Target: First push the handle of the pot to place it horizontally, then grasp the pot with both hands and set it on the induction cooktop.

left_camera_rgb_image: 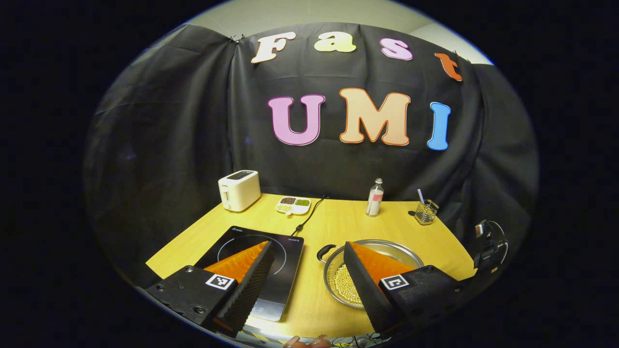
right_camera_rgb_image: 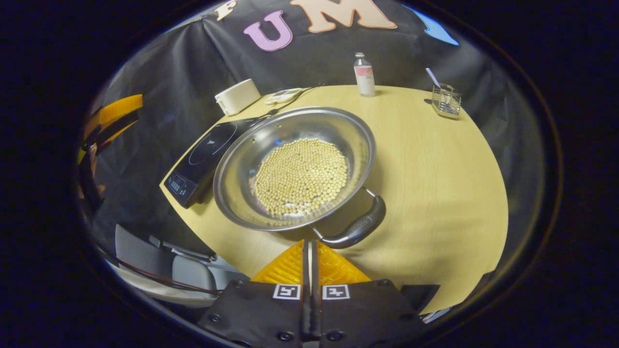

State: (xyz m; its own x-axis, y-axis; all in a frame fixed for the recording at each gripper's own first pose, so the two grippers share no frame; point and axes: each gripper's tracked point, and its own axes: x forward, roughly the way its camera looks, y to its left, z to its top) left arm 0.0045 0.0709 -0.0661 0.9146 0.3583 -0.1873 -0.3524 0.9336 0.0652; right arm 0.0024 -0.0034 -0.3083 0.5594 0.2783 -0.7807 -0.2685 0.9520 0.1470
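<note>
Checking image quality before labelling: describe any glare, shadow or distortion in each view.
Left gripper view: fisheye bends the table edge; a bright reflection sits on the induction cooktop's near edge. Right gripper view: highlights streak the pot's steel wall, a soft shadow lies beside it, and the table curves strongly; soybeans stay sharp.

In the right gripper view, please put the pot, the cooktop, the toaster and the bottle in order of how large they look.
1. pot
2. cooktop
3. toaster
4. bottle
The toaster and bottle look close in size, and both stand far back, so their order is unsure.
</note>
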